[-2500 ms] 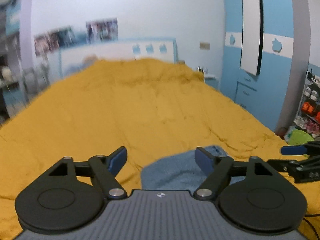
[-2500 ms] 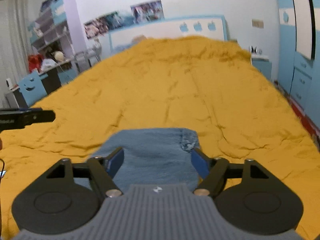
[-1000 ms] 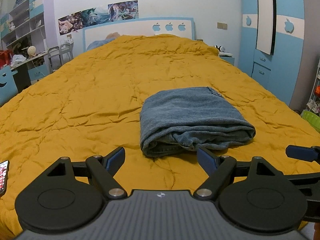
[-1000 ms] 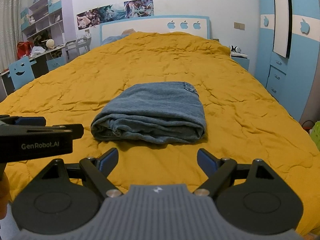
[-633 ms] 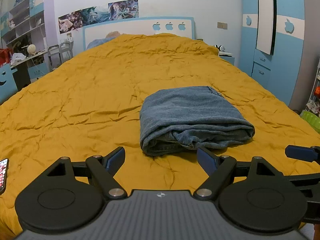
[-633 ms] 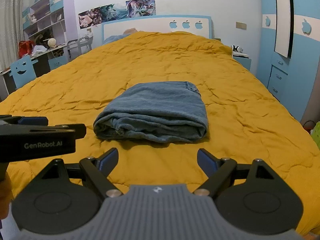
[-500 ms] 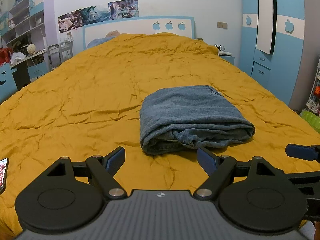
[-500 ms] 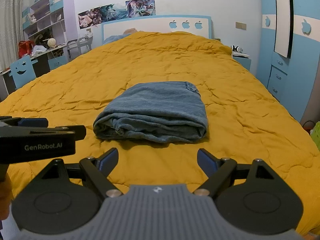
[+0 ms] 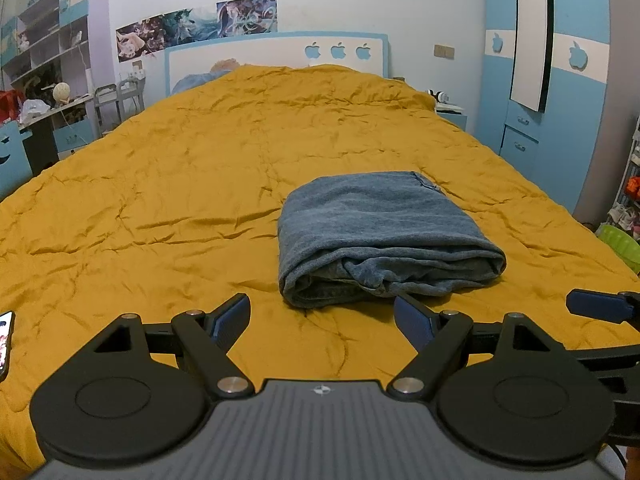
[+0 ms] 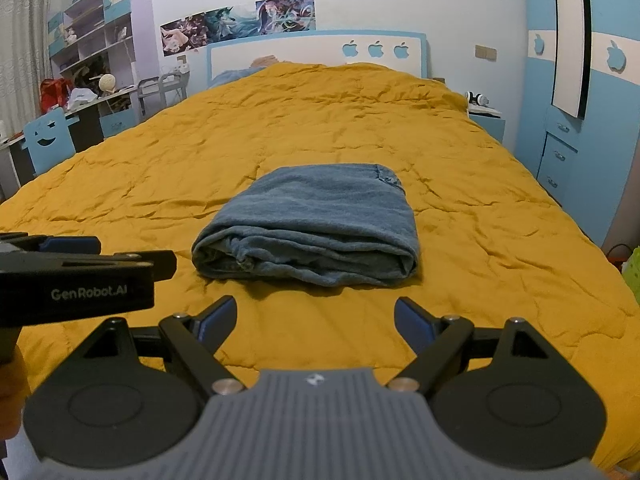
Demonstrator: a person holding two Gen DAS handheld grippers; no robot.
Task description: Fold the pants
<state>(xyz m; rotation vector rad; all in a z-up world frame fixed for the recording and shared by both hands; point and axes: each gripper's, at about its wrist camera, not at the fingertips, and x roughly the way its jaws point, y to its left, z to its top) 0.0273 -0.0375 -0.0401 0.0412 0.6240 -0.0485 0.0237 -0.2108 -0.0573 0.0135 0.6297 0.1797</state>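
While both my grippers hang low over the near end of the bed, the folded blue denim pants (image 9: pixel 384 236) (image 10: pixel 316 224) lie as a compact bundle on the wrinkled mustard-yellow quilted bedspread (image 9: pixel 168 184) (image 10: pixel 480 216), roughly mid-bed and apart from both tools. My left gripper (image 9: pixel 322 320) has its jaws spread wide with nothing between them; the pants' near-left corner sits just beyond the gap. My right gripper (image 10: pixel 316 318) is likewise spread wide and empty, pants straight ahead of it. In the right wrist view my left gripper (image 10: pixel 80 276) juts in from the left edge, level with the bundle's near fold; in the left wrist view one blue tip of my right gripper (image 9: pixel 600 306) shows at the right edge.

Pants edges: rounded fold layers face me, stacked and slightly uneven, with a raw hem bunched at the near side. The far edge is flat, and a frayed corner shows at the far right. Left and right sides run fairly straight.

Open bedspread lies all around the bundle, broad on the left and toward the white headboard with blue apple cutouts (image 9: pixel 276 60) (image 10: pixel 316 56), narrower on the right before the bed edge and the blue wardrobe (image 9: pixel 560 92) (image 10: pixel 600 120). A phone (image 9: pixel 5 340) lies at the near left bed edge, well apart from the pants.
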